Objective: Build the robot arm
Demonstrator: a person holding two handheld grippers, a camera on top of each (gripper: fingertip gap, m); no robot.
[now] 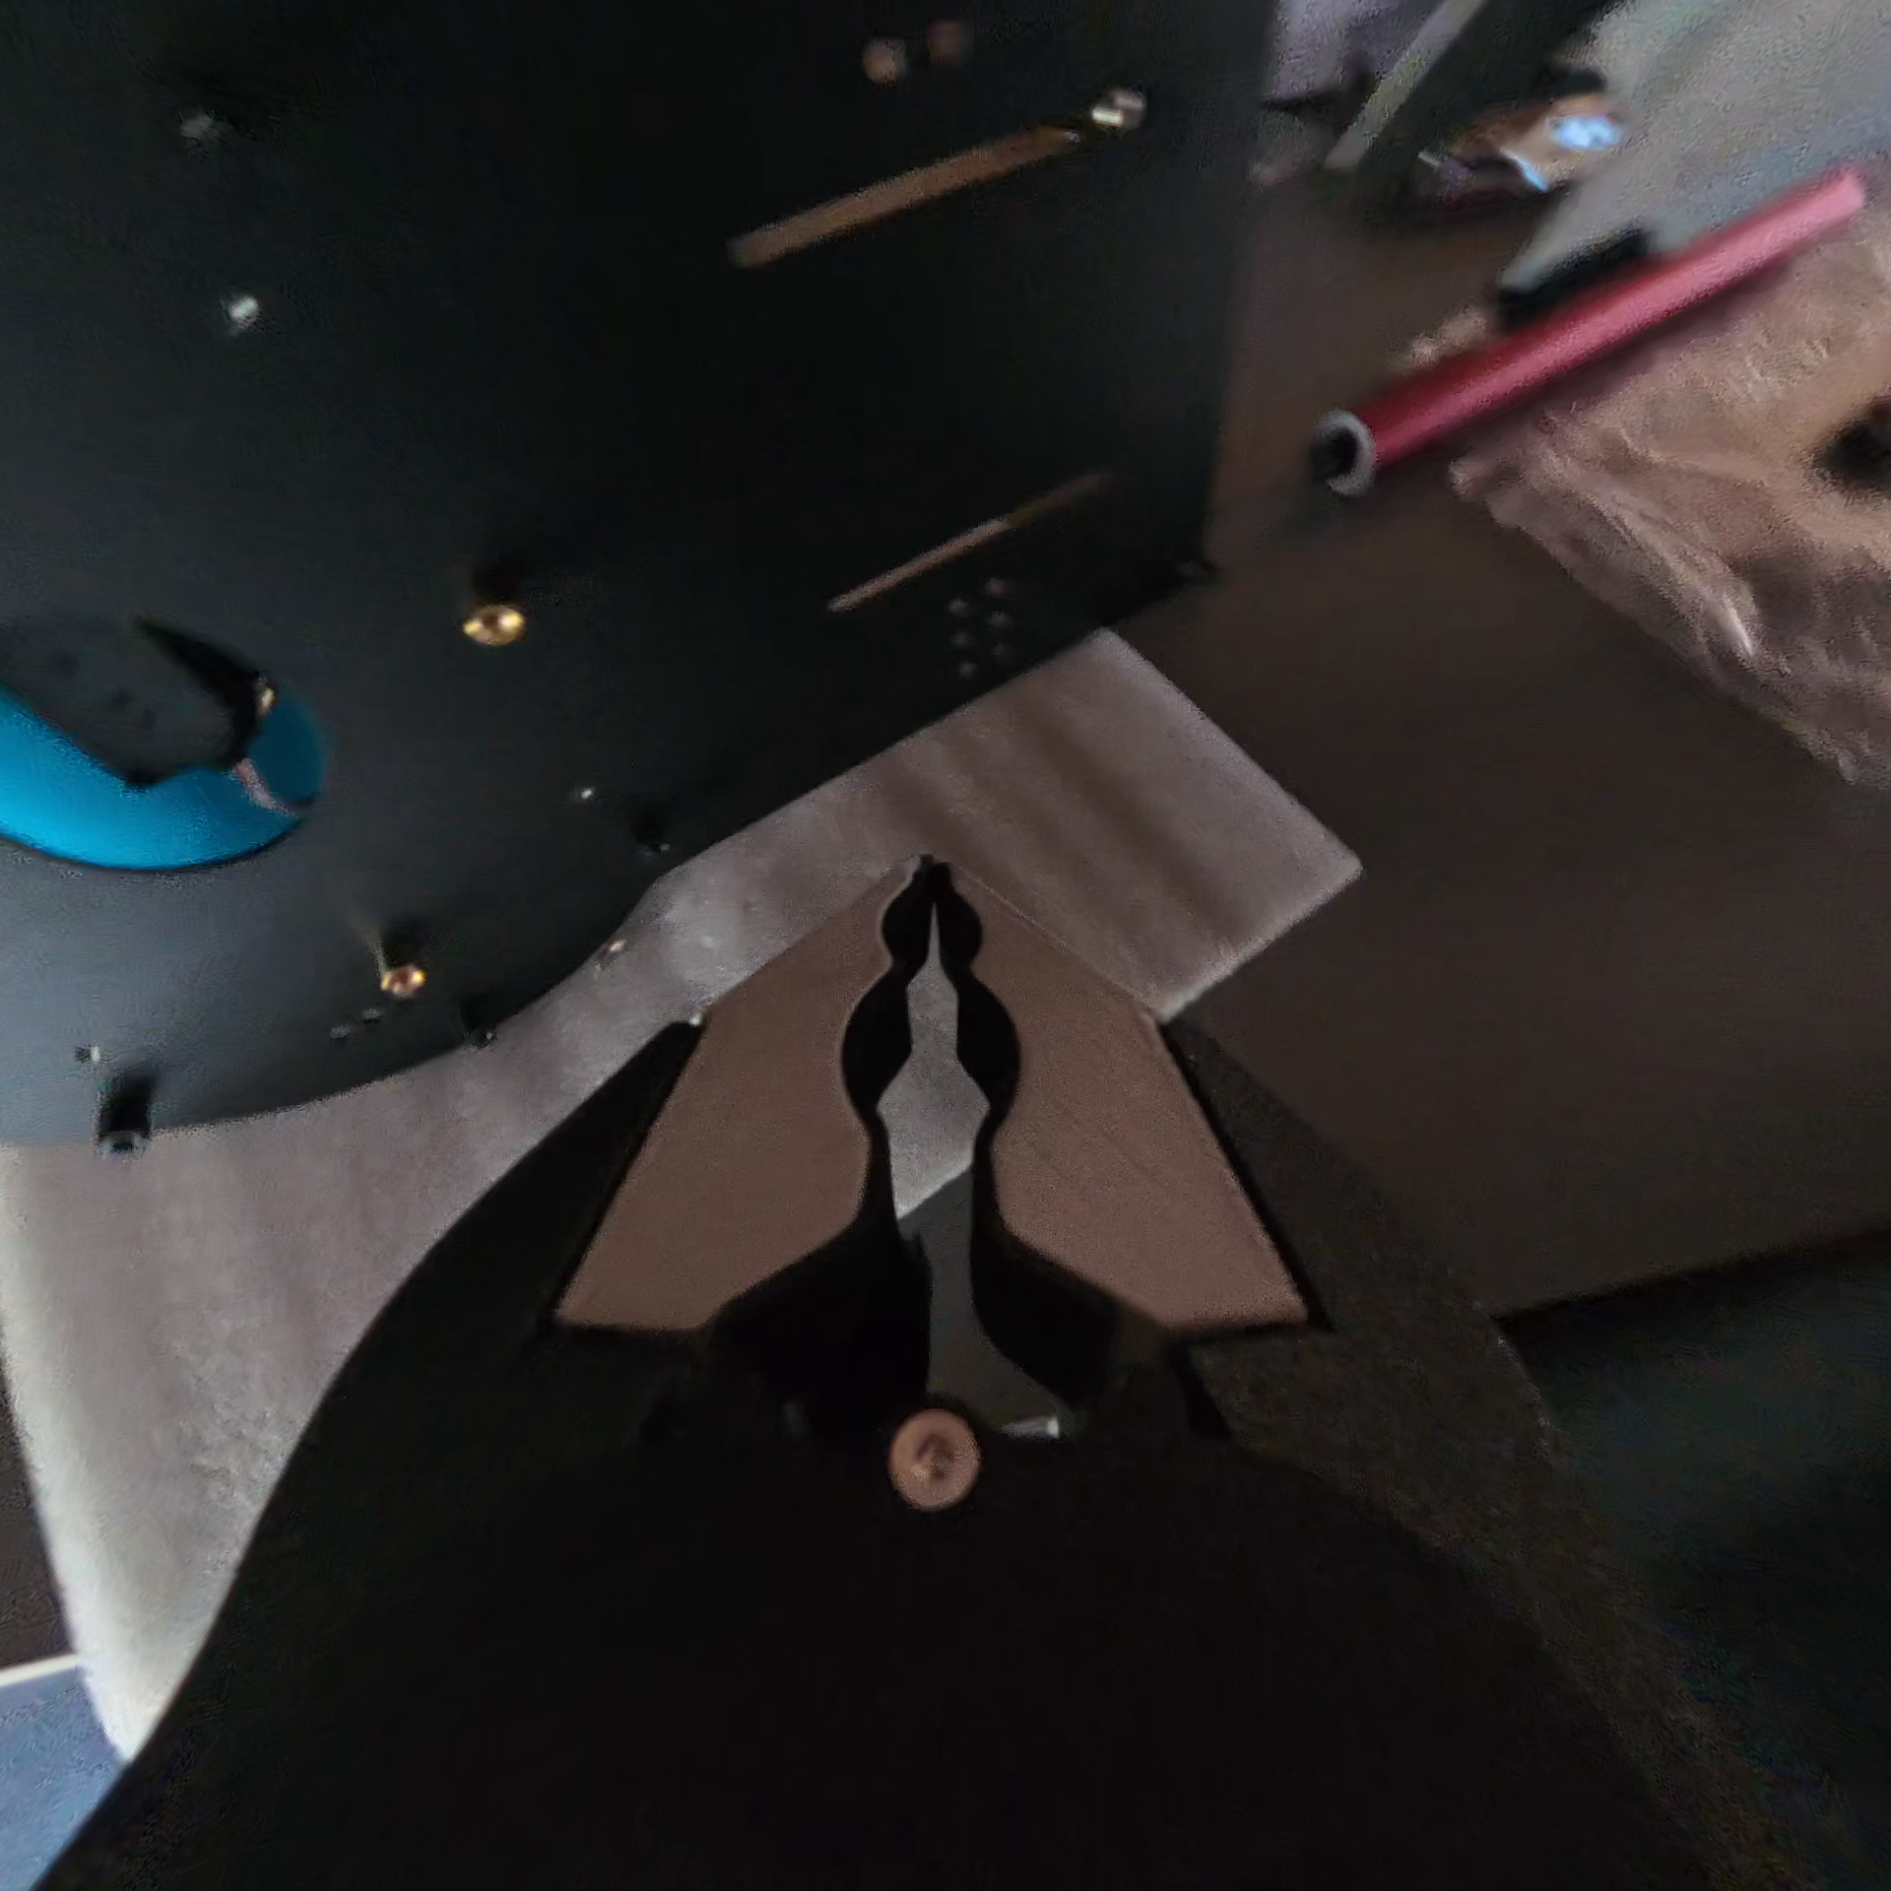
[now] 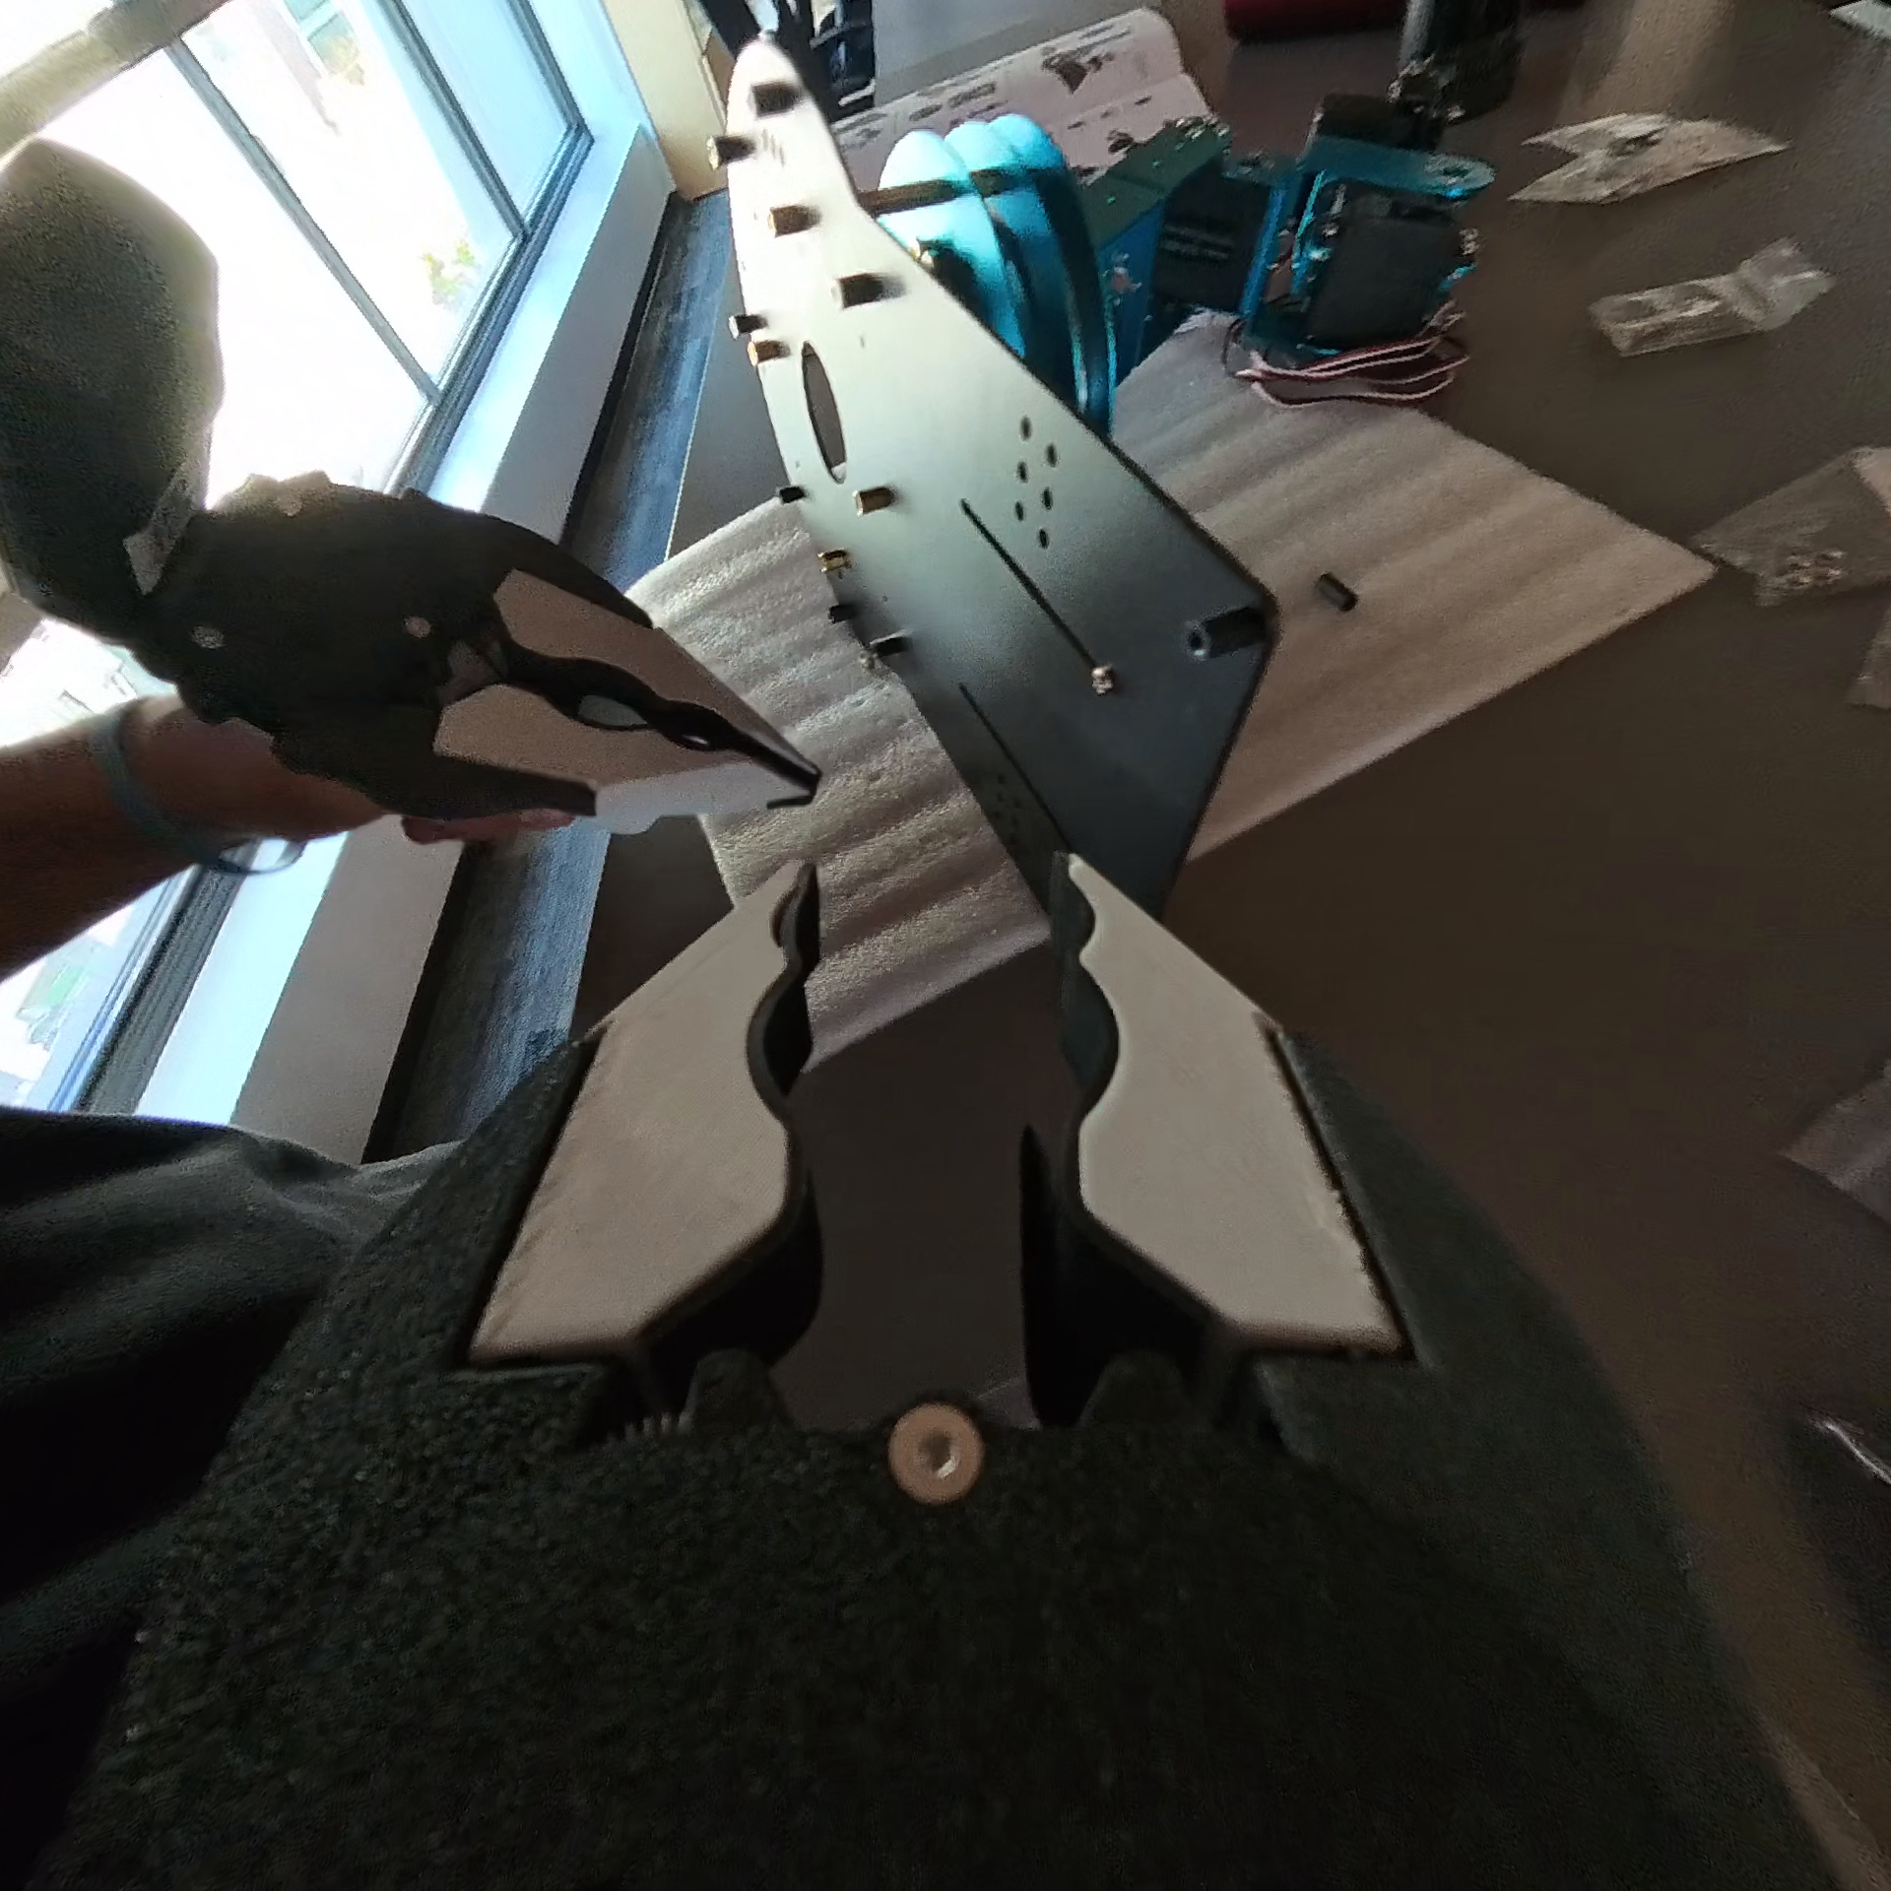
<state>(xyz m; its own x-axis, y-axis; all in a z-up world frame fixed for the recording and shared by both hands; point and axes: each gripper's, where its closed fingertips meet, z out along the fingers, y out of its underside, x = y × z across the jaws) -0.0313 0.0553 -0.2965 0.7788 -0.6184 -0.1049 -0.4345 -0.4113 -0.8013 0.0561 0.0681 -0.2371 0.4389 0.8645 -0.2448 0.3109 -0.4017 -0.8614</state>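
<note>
Black metal plate [image 2: 1034, 573] standing tilted on white foam sheet [image 2: 1381, 532], between two hand-held grippers.

Right gripper [image 2: 936, 880] has its fingers spread wide, the right fingertip [image 2: 1074, 900] just at the plate's lower edge, though contact cannot be told; left gripper [image 1: 929, 870] has its tips pressed together with nothing between them, hovering over the foam just beside the plate. Brass standoffs [image 2: 875, 501] and small black ones stud the plate, which has slots and a hole pattern. Behind it sit blue wheels [image 2: 1023, 194] and a blue servo bracket assembly [image 2: 1351, 246] with wires. A red tube [image 1: 1596, 327] and clear plastic bags [image 2: 1709, 297] lie on the brown table [image 2: 1535, 972].
</note>
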